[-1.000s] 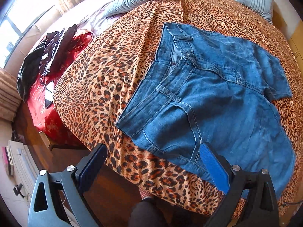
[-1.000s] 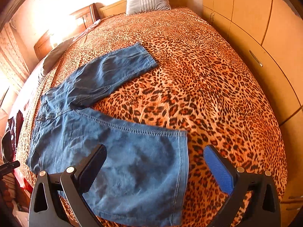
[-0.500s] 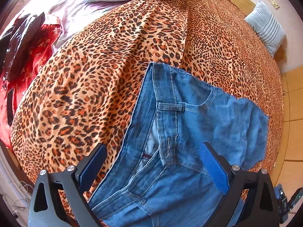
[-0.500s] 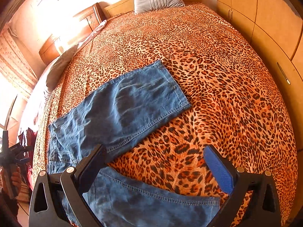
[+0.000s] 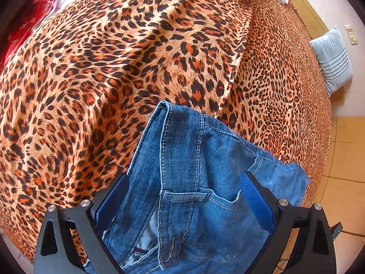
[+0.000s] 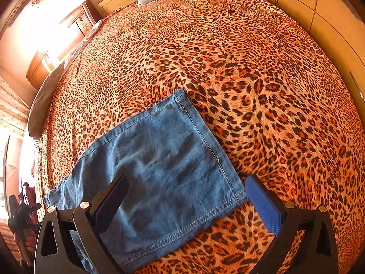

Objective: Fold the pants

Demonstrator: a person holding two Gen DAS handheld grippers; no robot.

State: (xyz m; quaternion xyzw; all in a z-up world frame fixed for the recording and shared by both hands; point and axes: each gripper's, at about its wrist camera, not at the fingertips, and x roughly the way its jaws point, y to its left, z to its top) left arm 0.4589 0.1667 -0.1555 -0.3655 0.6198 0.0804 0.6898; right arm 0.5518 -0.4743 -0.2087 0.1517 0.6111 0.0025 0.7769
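Pants [image 5: 189, 182] under both grippers, spread on the bed [image 5: 114, 68]. Left gripper [image 5: 182, 196] is spread wide, nothing held; its fingers straddle the waistband corner, with the belt loop and pocket seam between them. I cannot tell whether the pads touch the denim yet. Right gripper [image 6: 186, 202] is likewise wide open and holding nothing, straddling the far leg's hem [image 6: 182, 228], the hem corner just beside the blue pad [image 6: 262, 207].

Risks as I judge them:
- Waistband is thick, stitched and doubled. A shallow bite by the left could catch only the top layer, so the back panel lags and the fold goes skewed.
- The bedspread is soft and wrinkled under the denim. Closing too low on either side could pinch the leopard cloth along with the pants and drag it up.
- Right fingers sit near the hem corner, not centred on the leg. A corner-only grip would let the rest of the hem droop and crease.
- Lifting the two ends unevenly would twist the leg.

Pillow [image 5: 333, 59] and wardrobe [image 6: 330, 22] well apart, no obstacle.
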